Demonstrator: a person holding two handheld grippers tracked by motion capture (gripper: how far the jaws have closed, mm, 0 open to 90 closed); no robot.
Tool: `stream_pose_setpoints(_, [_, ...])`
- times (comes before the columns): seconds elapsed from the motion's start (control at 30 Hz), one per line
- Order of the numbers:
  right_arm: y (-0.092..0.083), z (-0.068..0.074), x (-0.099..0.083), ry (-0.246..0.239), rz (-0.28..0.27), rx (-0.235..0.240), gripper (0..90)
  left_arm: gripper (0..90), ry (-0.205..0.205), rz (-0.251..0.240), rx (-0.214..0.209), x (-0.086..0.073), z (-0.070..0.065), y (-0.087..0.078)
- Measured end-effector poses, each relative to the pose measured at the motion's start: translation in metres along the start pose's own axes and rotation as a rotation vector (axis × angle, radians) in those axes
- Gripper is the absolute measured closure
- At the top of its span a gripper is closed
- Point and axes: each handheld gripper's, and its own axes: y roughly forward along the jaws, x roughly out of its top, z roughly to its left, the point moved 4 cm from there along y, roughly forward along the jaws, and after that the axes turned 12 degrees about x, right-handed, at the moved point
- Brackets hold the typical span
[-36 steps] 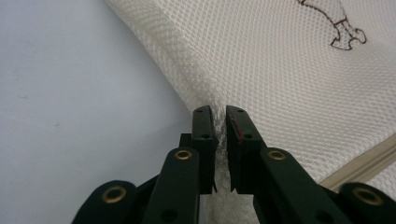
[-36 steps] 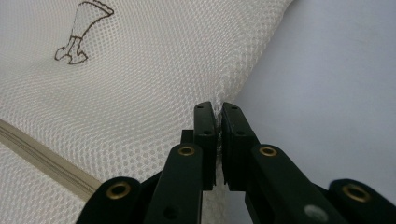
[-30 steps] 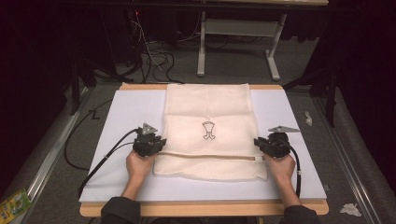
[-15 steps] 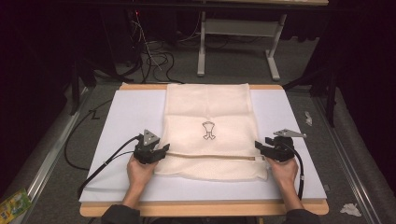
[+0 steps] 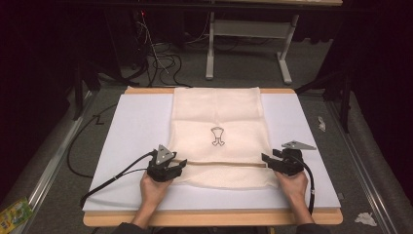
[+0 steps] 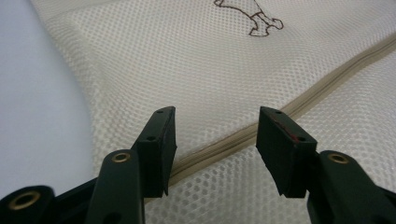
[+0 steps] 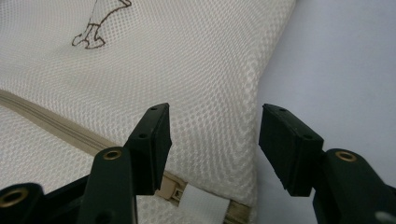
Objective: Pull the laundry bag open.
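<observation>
Nearest the person, 2 hands come in over the front edge of the table (image 5: 122, 141), each holding 1 gripper at the near end of a cream mesh laundry bag (image 5: 219, 117). The left gripper (image 5: 179, 166) sits at the bag's left edge, its jaws standing apart after just opening; in the left gripper view (image 6: 215, 135) nothing is pinched, and the mesh and the beige zipper (image 6: 289, 105) lie under the gap. The right gripper (image 5: 266, 160) is at the bag's right edge, its jaws wide and also just opened; in the right gripper view (image 7: 212, 140) the bag's right border lies below the gap, with the white table surface showing under the right-hand jaw and the zipper's end (image 7: 170, 191) near the left-hand one.

The bag lies flat on the middle of the table, its zipper (image 5: 224, 163) running across it between the 2 grippers. Farther up the bag is a small dark embroidered figure (image 5: 217, 135). The bag's far end reaches the table's far edge.
</observation>
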Motion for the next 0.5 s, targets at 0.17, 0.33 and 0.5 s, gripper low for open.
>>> stream_pose_setpoints(0.17, [0.003,-0.005,-0.006,0.051,-0.002,0.012,41.6,46.7,-0.010,0.023,-0.009,0.000,-0.006,0.007])
stream_pose_setpoints(0.33, [0.004,-0.008,-0.007,0.067,0.007,0.005,40.4,46.0,0.059,0.032,-0.020,0.009,-0.022,0.006])
stream_pose_setpoints(0.5, [0.008,-0.005,-0.004,0.066,0.030,0.022,46.1,45.6,0.086,0.031,-0.050,0.024,-0.039,0.012])
